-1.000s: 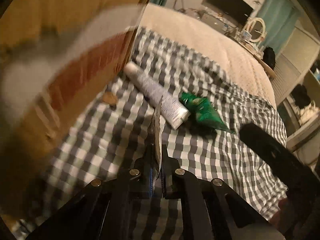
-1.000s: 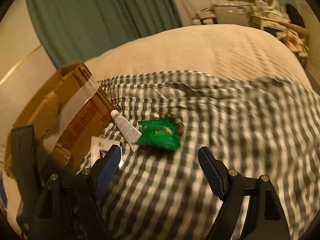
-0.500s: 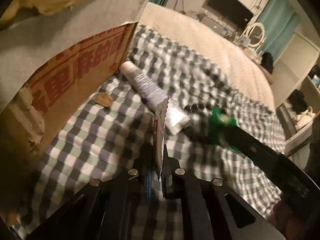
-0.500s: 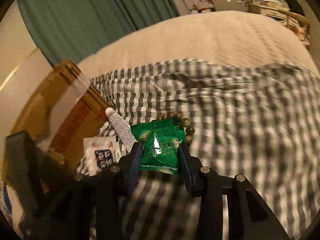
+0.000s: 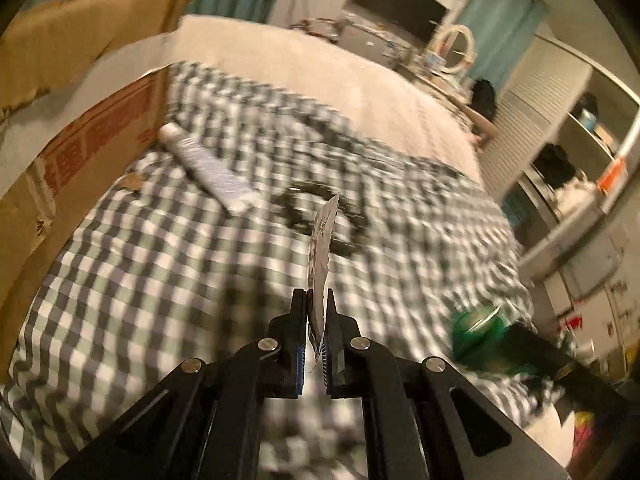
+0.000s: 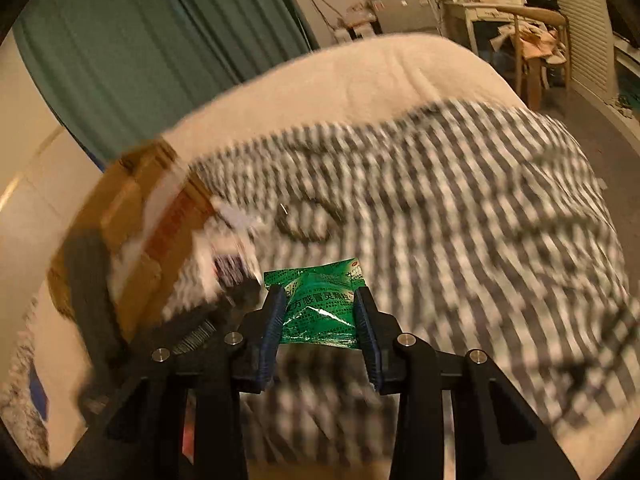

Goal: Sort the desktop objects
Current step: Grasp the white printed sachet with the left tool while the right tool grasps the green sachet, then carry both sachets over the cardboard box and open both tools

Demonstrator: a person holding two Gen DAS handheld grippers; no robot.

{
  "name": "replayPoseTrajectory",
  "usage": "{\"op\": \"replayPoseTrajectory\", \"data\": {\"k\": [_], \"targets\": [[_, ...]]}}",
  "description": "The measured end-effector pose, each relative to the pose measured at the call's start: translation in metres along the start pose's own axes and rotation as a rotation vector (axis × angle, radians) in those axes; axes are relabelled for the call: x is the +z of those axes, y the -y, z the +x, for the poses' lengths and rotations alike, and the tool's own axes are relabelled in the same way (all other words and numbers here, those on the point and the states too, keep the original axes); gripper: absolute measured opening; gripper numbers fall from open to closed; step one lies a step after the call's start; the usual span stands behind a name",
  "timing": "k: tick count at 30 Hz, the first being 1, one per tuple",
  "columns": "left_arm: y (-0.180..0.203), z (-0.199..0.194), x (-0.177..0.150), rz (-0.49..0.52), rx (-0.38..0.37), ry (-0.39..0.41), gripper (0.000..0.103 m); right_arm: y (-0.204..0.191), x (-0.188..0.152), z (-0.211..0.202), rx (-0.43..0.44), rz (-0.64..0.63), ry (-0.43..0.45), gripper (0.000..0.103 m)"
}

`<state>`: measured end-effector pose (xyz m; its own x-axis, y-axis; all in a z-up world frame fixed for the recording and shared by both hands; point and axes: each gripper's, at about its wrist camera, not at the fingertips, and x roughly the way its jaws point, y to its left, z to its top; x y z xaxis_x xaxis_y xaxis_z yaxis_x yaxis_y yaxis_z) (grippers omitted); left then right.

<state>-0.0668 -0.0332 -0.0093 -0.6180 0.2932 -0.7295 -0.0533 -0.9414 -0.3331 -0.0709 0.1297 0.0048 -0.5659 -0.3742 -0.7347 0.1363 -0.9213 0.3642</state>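
Note:
My left gripper point(image 5: 316, 300) is shut on a thin white sachet point(image 5: 322, 248) held edge-on and upright above the checked cloth point(image 5: 140, 280). My right gripper point(image 6: 320, 300) is shut on a green sachet point(image 6: 318, 304), lifted off the cloth; the same green sachet point(image 5: 478, 330) shows blurred at the right of the left wrist view. A white tube point(image 5: 206, 168) lies beside the cardboard box point(image 5: 72, 148). A bead bracelet point(image 5: 320, 216) lies blurred on the cloth behind the white sachet, and the bracelet point(image 6: 306, 220) also shows in the right wrist view.
The open cardboard box point(image 6: 132, 216) stands at the left of the checked cloth point(image 6: 460, 220) on a beige bed point(image 5: 320, 76). A small brown scrap point(image 5: 134, 181) lies near the box. Shelves and cabinets point(image 5: 580, 184) stand to the right, a chair and desk point(image 6: 520, 40) beyond the bed.
The right gripper closed on the green sachet and lifted it away from the tube and bracelet. The left gripper, still holding the white sachet, swung right, away from the box.

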Motion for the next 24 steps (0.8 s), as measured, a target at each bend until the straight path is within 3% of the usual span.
{"op": "replayPoseTrajectory", "data": {"k": [5, 9, 13, 20, 24], "targets": [[0.023, -0.027, -0.015, 0.044, 0.028, -0.015, 0.006, 0.009, -0.03, -0.008, -0.072, 0.013, -0.079, 0.035], [0.027, -0.057, -0.034, 0.092, 0.027, -0.003, 0.006, -0.012, -0.028, -0.038, -0.105, -0.044, -0.029, 0.034], [0.02, -0.08, -0.033, 0.101, 0.048, 0.01, 0.006, -0.041, -0.016, -0.069, -0.092, -0.086, 0.037, 0.034], [-0.005, -0.157, 0.013, 0.051, 0.02, 0.176, 0.006, -0.116, 0.017, -0.106, -0.009, -0.189, 0.111, 0.034], [-0.028, -0.201, 0.052, 0.044, 0.033, 0.267, 0.006, -0.171, 0.043, -0.121, 0.097, -0.24, 0.169, 0.032]]}}
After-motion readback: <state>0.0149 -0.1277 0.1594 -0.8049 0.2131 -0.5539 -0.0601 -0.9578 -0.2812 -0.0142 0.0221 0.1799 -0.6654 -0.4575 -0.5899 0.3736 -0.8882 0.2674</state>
